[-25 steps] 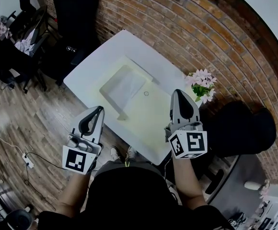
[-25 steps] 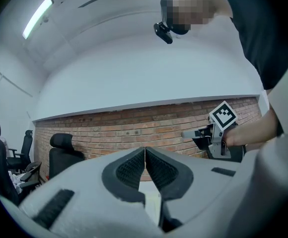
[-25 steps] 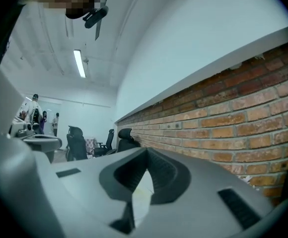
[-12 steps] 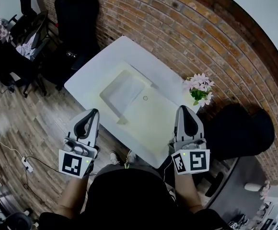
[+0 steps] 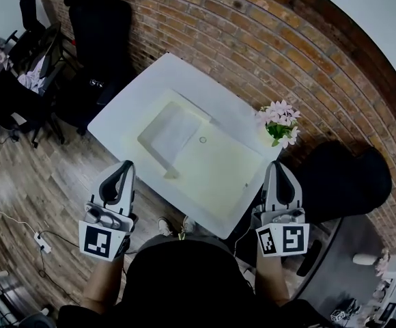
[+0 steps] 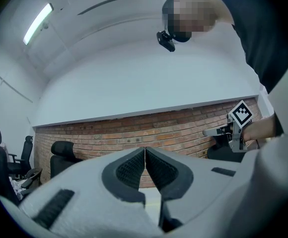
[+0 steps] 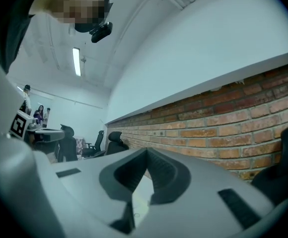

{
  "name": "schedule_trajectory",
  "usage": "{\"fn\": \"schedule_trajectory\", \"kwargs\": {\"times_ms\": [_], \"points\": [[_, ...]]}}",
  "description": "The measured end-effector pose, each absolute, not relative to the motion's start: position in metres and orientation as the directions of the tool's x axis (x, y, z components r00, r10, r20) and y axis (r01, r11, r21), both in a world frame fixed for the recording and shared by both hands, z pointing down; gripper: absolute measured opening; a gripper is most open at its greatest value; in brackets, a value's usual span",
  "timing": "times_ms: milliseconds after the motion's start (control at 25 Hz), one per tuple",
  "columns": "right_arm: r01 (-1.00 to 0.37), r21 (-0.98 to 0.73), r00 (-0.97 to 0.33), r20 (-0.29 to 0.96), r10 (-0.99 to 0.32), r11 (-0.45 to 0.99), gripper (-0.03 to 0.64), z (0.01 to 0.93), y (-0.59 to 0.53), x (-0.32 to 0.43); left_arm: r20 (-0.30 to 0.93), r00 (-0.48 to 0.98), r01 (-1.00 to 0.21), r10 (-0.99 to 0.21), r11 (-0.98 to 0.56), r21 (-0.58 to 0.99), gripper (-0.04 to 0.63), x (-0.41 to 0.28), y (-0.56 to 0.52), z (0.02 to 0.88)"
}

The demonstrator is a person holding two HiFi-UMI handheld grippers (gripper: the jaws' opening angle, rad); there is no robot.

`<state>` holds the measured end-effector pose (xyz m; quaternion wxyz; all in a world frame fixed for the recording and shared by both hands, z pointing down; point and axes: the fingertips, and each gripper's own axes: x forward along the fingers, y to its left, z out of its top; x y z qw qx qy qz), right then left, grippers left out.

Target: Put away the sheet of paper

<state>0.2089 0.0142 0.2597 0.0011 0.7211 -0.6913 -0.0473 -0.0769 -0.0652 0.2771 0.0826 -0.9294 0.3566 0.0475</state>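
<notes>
We hold both grippers off the table (image 5: 156, 80), and we judge this to be a resting pose, not a reach. The left gripper (image 5: 127, 164) is at the lower left of the head view, over the floor beside the table's near edge. The right gripper (image 5: 280, 165) is at the lower right, near the table's right corner and below the flowers (image 5: 278, 121). Each gripper view shows its two jaws pressed together with nothing between the pads, only brick wall (image 5: 266, 39) beyond them, so neither carries anything. The sheet (image 5: 169, 130) lies flat at the centre left of the tabletop, well apart from both grippers. It seems to sit in a clear sleeve or shallow tray, though we cannot tell which. A small ring (image 5: 203, 140) lies just to its right. With the jaws shut, both grippers level and the sheet untouched, we read this as either the task finished, with the sheet already in its holder, or not yet started. If it is not yet started, the thin sheet lying flush on the surface would be hard to pinch, and the jaws would have to part first.
</notes>
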Motion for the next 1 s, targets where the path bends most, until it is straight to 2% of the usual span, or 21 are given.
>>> {"fn": "schedule_trajectory", "kwargs": {"times_ms": [1000], "points": [[-0.999, 0.031, 0.036, -0.018, -0.999, -0.037, 0.014, 0.272, 0.007, 0.227, -0.122, 0.794, -0.607, -0.595, -0.788, -0.107, 0.026, -0.035, -0.077, 0.280]]}}
